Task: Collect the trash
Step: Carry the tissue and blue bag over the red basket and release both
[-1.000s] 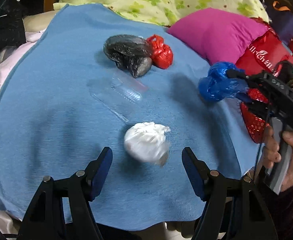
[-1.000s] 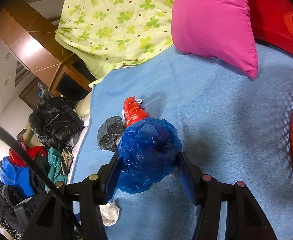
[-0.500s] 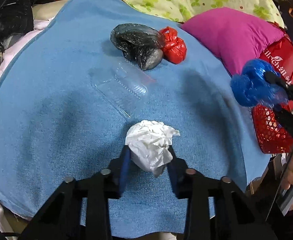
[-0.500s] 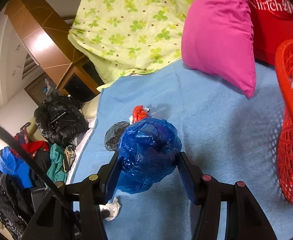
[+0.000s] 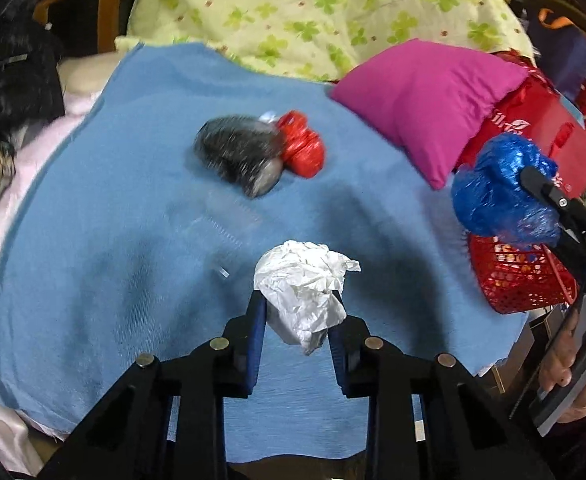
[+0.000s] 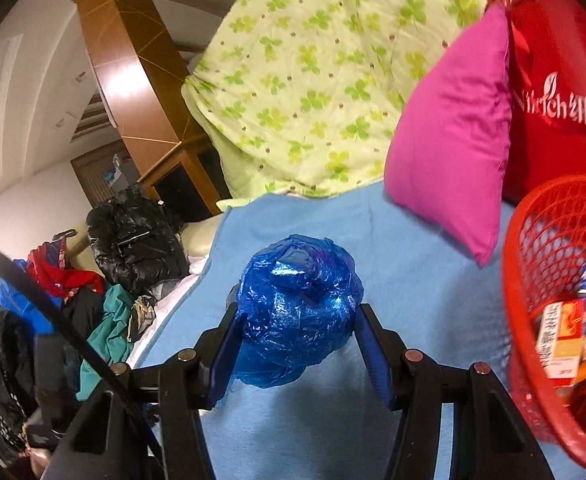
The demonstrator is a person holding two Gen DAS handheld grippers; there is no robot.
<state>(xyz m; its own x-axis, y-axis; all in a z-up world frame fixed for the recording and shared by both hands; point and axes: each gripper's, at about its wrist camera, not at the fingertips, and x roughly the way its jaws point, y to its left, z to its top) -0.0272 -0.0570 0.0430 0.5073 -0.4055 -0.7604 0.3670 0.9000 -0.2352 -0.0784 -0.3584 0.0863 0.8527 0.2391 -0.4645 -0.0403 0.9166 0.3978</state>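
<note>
My left gripper has its jaws closing on a crumpled white paper wad; the pads press its sides, and it hangs above the blue blanket. My right gripper is shut on a blue plastic bag ball, which I hold in the air beside a red mesh basket with several packets inside. In the left wrist view the blue bag ball hovers just above the basket. Further back on the blanket lie a black bag wad, a red bag wad and a clear plastic tray.
A pink pillow and a red gift bag lie behind the basket. A green clover quilt covers the far end. Dark clothes and bags are heaped off the blanket's left edge. A person's hand grips the right tool.
The left jaws went from wide open around the white wad to pressing on it, then lifted it. The right gripper carried the blue bag up and over to the red basket.
</note>
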